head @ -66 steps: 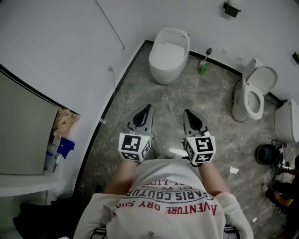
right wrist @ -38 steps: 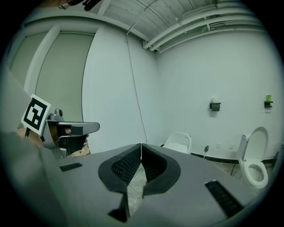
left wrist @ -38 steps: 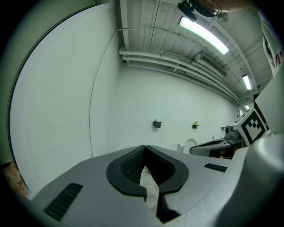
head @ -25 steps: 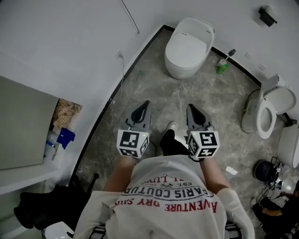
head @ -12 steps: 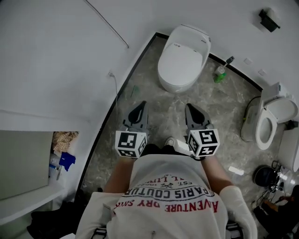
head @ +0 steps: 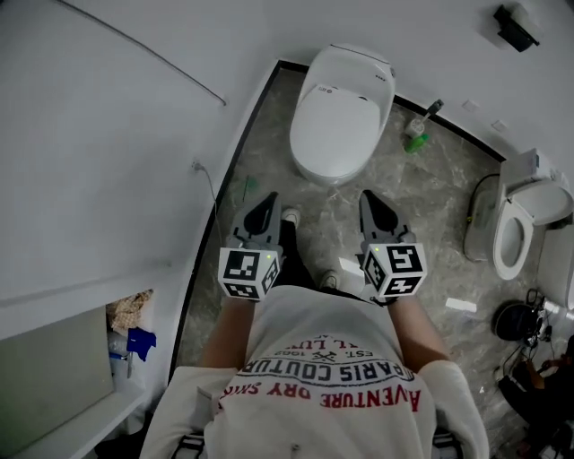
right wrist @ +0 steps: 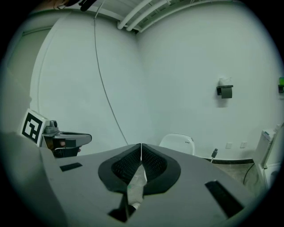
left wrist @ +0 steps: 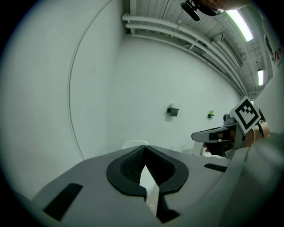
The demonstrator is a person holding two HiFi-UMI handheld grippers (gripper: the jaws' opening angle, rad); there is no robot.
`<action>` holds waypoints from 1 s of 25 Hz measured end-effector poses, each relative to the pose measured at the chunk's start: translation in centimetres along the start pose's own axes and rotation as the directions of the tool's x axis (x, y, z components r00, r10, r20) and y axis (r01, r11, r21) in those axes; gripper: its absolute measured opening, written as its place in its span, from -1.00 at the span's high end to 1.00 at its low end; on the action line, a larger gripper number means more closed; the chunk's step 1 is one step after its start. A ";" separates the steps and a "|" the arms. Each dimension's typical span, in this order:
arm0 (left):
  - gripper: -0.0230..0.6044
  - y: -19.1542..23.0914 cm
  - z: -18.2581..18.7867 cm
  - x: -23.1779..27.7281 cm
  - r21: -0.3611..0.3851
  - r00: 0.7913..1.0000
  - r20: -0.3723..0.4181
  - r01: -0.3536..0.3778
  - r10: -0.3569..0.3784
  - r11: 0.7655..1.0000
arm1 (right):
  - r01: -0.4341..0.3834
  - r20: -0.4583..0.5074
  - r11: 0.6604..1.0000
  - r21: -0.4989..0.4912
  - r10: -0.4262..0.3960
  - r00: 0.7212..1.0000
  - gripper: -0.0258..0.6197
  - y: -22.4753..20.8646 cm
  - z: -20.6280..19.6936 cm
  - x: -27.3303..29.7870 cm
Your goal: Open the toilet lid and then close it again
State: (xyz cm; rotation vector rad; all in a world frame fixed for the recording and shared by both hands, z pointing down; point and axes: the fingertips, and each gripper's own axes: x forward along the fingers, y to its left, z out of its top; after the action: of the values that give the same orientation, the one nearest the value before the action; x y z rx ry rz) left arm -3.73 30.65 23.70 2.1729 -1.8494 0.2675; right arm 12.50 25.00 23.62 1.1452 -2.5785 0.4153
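Note:
A white toilet (head: pixel 339 115) with its lid (head: pixel 334 125) down stands against the far wall, just beyond both grippers. My left gripper (head: pixel 269 198) is shut and empty, short of the bowl's front left. My right gripper (head: pixel 369 195) is shut too, short of the front right. Neither touches the toilet. In the left gripper view the closed jaws (left wrist: pixel 144 147) hide most of the toilet (left wrist: pixel 132 143). Above the shut tips (right wrist: pixel 141 145) in the right gripper view shows the toilet's lid (right wrist: pixel 178 143).
A second toilet (head: pixel 518 224) with its seat open stands at the right. A green bottle with a brush (head: pixel 415 136) sits by the wall between them. A black holder (head: pixel 512 24) hangs on the wall. The white wall (head: pixel 134 161) runs close on the left.
The view has moved up to the closed toilet, which now lies right in front of both grippers. Both grippers stay shut and side by side.

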 end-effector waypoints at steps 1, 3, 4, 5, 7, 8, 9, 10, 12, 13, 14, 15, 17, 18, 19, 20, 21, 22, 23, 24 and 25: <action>0.90 0.5 0.5 1.7 0.010 1.000 -0.001 0.031 -0.031 0.999 | 0.018 0.001 1.000 0.003 -0.018 1.000 0.87 -0.7 0.5 1.1; 0.90 1.3 1.6 5.0 0.037 0.995 -0.004 0.101 -0.101 0.994 | 0.058 -0.001 0.998 0.015 -0.058 0.998 0.87 -2.2 1.2 3.4; 0.90 1.8 2.0 6.6 0.048 0.991 -0.008 0.135 -0.135 0.990 | 0.082 -0.005 0.996 0.026 -0.082 0.997 0.87 -2.8 1.5 4.5; 0.90 2.5 2.3 8.1 0.056 0.986 -0.013 0.167 -0.166 0.984 | 0.108 -0.009 0.993 0.041 -0.108 0.994 0.87 -3.4 1.6 5.7; 0.90 4.3 2.6 10.7 0.062 0.976 -0.024 0.217 -0.216 0.974 | 0.155 -0.019 0.985 0.071 -0.154 0.988 0.87 -3.9 1.6 8.1; 0.90 5.3 2.6 11.9 0.065 0.972 -0.029 0.237 -0.235 0.969 | 0.171 -0.023 0.982 0.082 -0.170 0.985 0.87 -3.9 1.6 9.4; 0.90 6.3 2.7 13.1 0.070 0.967 -0.035 0.256 -0.254 0.964 | 0.185 -0.027 0.979 0.088 -0.183 0.983 0.87 -3.9 1.6 10.6; 0.90 7.1 2.8 14.3 0.076 0.961 -0.042 0.275 -0.273 0.958 | 0.197 -0.028 0.976 0.090 -0.196 0.980 0.87 -4.0 1.7 11.9; 0.90 8.6 3.0 17.1 0.088 0.948 -0.061 0.317 -0.312 0.944 | 0.222 -0.031 0.971 0.085 -0.220 0.975 0.87 -4.4 2.0 14.4; 0.90 9.2 2.9 18.4 0.092 0.940 -0.073 0.339 -0.334 0.936 | 0.232 -0.038 0.969 0.081 -0.229 0.973 0.87 -4.6 1.9 15.7; 0.90 9.6 2.5 19.5 0.093 0.929 -0.086 0.366 -0.359 0.926 | 0.240 -0.052 0.967 0.082 -0.237 0.970 0.87 -4.7 1.6 16.8; 0.90 9.7 2.1 20.5 0.093 0.916 -0.101 0.398 -0.389 0.913 | 0.248 -0.068 0.964 0.091 -0.243 0.968 0.87 -4.9 1.2 17.8; 0.90 9.7 1.4 22.3 0.104 0.883 -0.125 0.465 -0.453 0.879 | 0.265 -0.087 0.955 0.131 -0.255 0.963 0.87 -5.5 0.7 20.0; 0.90 9.8 1.1 23.2 0.115 0.868 -0.133 0.493 -0.478 0.863 | 0.272 -0.088 0.950 0.151 -0.261 0.961 0.87 -5.9 0.6 21.1; 0.90 9.9 0.8 24.2 0.128 0.856 -0.139 0.514 -0.498 0.848 | 0.278 -0.086 0.947 0.160 -0.267 0.960 0.87 -6.2 0.5 22.2; 0.90 10.0 0.5 25.1 0.140 0.847 -0.143 0.530 -0.512 0.837 | 0.283 -0.086 0.946 0.160 -0.272 0.958 0.87 -6.5 0.4 23.1; 0.90 10.1 0.0 25.9 0.151 0.840 -0.146 0.541 -0.523 0.827 | 0.286 -0.087 0.946 0.152 -0.276 0.957 0.87 -6.7 0.1 23.9; 0.90 10.2 -0.5 26.6 0.160 0.835 -0.150 0.549 -0.530 0.820 | 0.289 -0.089 0.947 0.141 -0.278 0.956 0.87 -7.1 -0.3 24.6; 0.90 10.2 -1.1 27.3 0.167 0.831 -0.153 0.555 -0.535 0.815 | 0.289 -0.094 0.948 0.131 -0.278 0.956 0.87 -7.4 -0.8 25.2; 0.90 10.3 -1.9 28.0 0.173 0.828 -0.156 0.559 -0.538 0.811 | 0.287 -0.099 0.950 0.119 -0.276 0.956 0.87 -7.8 -1.5 25.8; 0.90 10.4 -2.8 28.7 0.178 0.827 -0.159 0.562 -0.540 0.808 | 0.283 -0.106 0.953 0.105 -0.272 0.956 0.87 -8.3 -2.3 26.5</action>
State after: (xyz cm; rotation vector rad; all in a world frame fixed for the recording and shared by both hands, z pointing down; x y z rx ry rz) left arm -9.15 3.26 36.28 2.6749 -1.0952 0.4581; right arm 2.04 2.84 36.82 1.4706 -2.2960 0.5456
